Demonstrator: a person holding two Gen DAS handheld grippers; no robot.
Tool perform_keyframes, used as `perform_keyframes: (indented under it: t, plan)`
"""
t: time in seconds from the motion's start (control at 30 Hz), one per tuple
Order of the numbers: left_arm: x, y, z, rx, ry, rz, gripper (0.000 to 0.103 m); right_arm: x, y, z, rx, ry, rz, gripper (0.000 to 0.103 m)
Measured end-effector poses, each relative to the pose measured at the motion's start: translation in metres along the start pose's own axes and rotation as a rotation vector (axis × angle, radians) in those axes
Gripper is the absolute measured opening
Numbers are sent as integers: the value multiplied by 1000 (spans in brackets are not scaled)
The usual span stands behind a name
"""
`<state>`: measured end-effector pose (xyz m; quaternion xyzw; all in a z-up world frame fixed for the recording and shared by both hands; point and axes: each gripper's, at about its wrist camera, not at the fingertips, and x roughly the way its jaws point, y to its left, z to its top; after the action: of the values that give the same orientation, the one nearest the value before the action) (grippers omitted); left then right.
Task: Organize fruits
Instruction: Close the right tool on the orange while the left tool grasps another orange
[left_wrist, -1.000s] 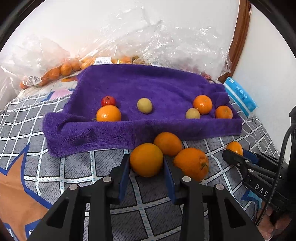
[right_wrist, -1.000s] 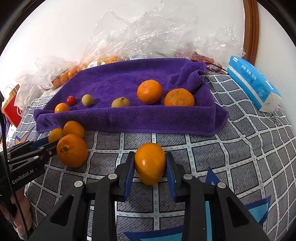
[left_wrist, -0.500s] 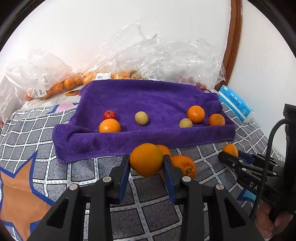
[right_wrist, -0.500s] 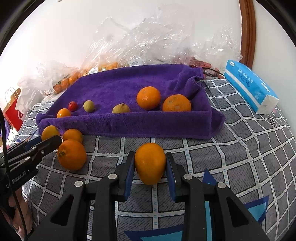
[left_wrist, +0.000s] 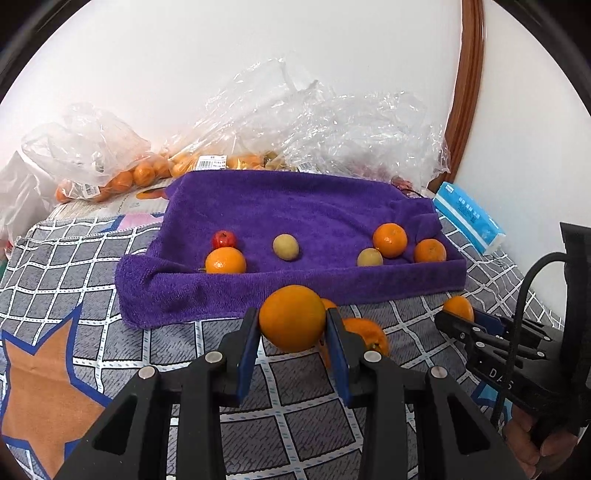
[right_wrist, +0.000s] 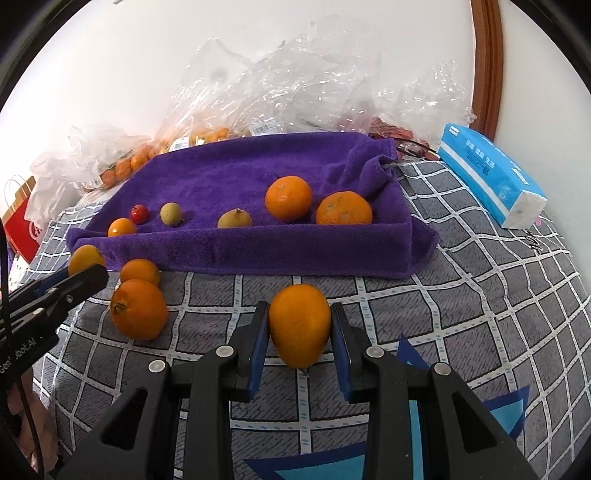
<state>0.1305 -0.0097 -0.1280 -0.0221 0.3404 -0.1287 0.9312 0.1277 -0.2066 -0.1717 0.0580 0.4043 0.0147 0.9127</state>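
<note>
We are pinching a round orange (left_wrist: 291, 318) in our left claw (left_wrist: 292, 332); our right claw (right_wrist: 300, 334) is squeezing an egg-shaped orange (right_wrist: 299, 325); two loose oranges (right_wrist: 139, 308) are sitting on the checked blanket (right_wrist: 480, 295) between us; more fruit is lying on the purple towel (right_wrist: 236, 177) behind.
</note>
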Motion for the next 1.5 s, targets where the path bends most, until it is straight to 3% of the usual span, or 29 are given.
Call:
perform_keyframes:
  t: [0.6, 1.5]
  plan:
    - [-7, 3, 3, -8, -18, 2, 34, -4, 7, 0, -30, 9, 14, 32]
    - [-54, 14, 16, -89, -28, 15, 34, -63, 21, 26, -55, -68, 25, 32]
